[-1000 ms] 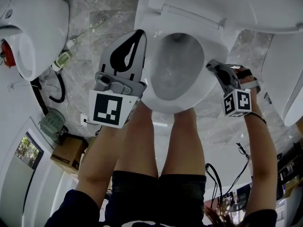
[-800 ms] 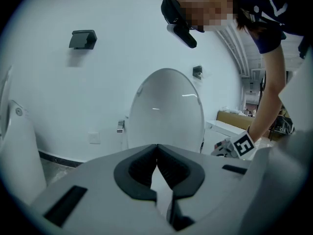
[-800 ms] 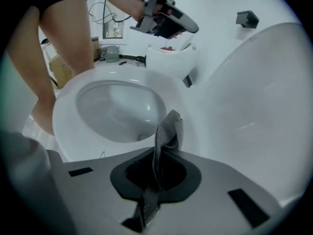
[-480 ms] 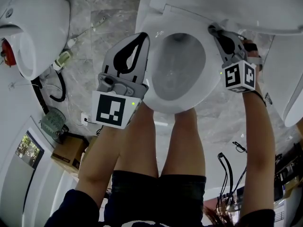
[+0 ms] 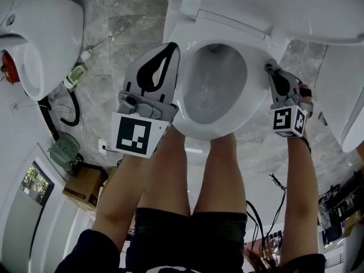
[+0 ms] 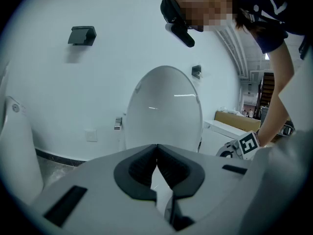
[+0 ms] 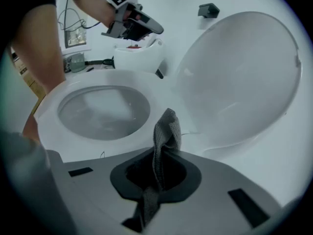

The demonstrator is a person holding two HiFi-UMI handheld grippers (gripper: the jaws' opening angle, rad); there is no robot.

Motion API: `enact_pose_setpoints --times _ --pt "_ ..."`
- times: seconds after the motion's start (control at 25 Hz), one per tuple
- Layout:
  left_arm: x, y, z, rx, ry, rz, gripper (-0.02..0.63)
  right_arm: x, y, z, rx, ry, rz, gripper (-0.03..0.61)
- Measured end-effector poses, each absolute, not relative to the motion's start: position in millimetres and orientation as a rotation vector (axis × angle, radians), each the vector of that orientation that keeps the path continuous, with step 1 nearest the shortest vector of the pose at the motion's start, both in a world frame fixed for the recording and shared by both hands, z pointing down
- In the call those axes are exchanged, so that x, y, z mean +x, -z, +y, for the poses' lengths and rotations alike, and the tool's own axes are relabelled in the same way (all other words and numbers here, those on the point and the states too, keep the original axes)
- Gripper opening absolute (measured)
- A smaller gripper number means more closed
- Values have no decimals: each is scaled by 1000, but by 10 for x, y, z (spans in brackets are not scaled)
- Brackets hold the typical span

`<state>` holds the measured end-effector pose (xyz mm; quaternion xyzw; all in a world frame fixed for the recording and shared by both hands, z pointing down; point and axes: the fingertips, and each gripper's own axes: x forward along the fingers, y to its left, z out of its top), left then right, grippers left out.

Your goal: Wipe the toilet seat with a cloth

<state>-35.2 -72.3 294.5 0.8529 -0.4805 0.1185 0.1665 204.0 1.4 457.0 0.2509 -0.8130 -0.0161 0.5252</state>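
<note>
Beside the toilet seat (image 5: 255,87), the outstretched right gripper (image 5: 267,67) clamps the cloth (image 7: 166,131); left gripper (image 5: 173,45) hovers, jaws together.

I have open room above the toilet seat (image 5: 255,98). At the far side the raised lid (image 7: 244,77) stands like a wall. My left gripper (image 5: 169,45) hangs at the seat's left edge, with bare floor (image 5: 131,10) farther left. My right gripper (image 5: 267,67), pinching the cloth (image 7: 166,131), sits between the seat's right edge and a big white thing (image 5: 341,95). My legs (image 5: 170,175) crowd the near edge.
</note>
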Motion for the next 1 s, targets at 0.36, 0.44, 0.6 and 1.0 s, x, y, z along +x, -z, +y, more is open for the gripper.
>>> enact_pose_setpoints --times 0.36,0.44,0.6,1.0 --pt "-415 -2917 -685 2417 -325 -1376 20 809 -4511 -821 631 123 -2085 26" --pt "-433 -2917 -670 2418 -331 -1373 20 472 -4512 -860 612 123 -2115 26" --pt "-464 -2935 -626 2422 -347 -1367 20 208 -4540 -833 564 158 -2108 26" --pt "-470 -2892 -591 2445 -325 -1359 20 1500 -4803 222 393 62 -1894 26"
